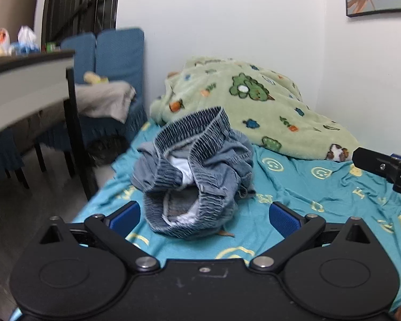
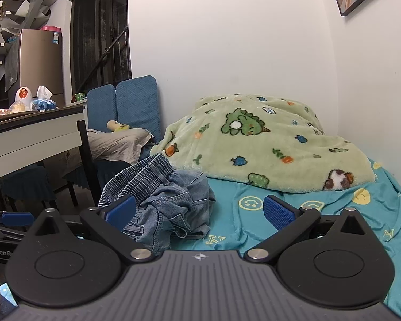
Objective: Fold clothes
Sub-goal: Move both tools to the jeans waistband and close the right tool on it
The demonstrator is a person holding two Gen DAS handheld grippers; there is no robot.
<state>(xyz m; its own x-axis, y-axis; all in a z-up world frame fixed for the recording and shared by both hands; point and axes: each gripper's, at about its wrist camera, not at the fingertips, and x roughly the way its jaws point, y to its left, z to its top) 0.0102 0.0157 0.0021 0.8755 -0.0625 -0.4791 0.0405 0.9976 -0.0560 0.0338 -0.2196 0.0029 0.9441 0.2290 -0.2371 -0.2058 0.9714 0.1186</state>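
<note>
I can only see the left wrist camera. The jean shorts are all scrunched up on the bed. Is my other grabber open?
Observer: Yes. The right wrist view shows the right gripper with its jaws wide open, gripping nothing.
Operator: Where are the shorts from that side?
Observer: The shorts sit left of centre, partly hidden behind that gripper's left finger.
Operator: What's behind the table that I can't see?
Observer: A staircase climbs up in the far corner, beyond the table.
</note>
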